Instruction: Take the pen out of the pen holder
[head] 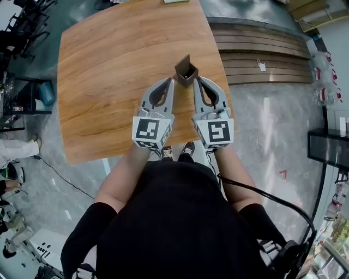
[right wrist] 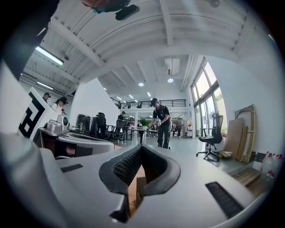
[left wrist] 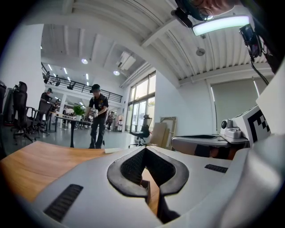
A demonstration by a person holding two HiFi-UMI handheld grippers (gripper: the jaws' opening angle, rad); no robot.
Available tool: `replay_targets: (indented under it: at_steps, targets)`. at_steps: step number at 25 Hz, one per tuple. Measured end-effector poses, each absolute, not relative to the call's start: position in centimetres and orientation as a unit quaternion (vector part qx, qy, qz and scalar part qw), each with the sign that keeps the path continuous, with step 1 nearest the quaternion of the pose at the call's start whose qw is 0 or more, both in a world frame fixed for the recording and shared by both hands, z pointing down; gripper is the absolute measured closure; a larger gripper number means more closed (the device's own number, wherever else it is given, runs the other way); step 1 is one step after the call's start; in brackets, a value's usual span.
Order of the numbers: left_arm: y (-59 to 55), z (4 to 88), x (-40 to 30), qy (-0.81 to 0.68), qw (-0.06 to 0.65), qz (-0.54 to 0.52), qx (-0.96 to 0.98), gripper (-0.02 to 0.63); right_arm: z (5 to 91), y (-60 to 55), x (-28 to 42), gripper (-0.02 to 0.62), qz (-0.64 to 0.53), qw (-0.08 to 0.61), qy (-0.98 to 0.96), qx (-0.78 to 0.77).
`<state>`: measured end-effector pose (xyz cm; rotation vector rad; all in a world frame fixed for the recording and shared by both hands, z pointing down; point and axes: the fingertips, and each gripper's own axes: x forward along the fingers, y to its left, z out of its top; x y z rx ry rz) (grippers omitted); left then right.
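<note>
Head view: the pen holder (head: 186, 72) stands upright on the table (head: 109, 65), close to its right edge and about halfway along it. I see no pen rising from its dark mouth and none lying on the wood. I cannot tell whether a pen sits sunk inside or has already left the holder. The left gripper (head: 169, 82) and right gripper (head: 197, 80) reach in over the near right corner, their tips flanking the holder. The holder lies just ahead of and between them, so neither gripper is clearly nearer. Any pen inside would stand vertical, across the near-level jaws. Nothing else on the table crowds the holder; a sheet of paper (head: 175, 1) lies well apart at the far edge. Left gripper view: the jaws meet at the tips with nothing held. Table wood and a dark sliver, probably the holder, show through the gap behind the tips. Right gripper view: the jaws are likewise together and empty, and a brown box wall shows low in the gap. A standing person (right wrist: 161, 121) is far off across the room.
</note>
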<state>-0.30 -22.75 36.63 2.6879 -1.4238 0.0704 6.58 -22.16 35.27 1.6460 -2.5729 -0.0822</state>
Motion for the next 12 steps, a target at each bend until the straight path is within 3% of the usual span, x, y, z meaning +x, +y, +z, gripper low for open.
replay_targets:
  at_steps: [12]
  targets:
    - [-22.72,37.02,-0.39,-0.468,0.051,0.026,0.882,0.606,35.41,-22.31,6.53,0.581,-0.022,0.04,-0.839,0.542]
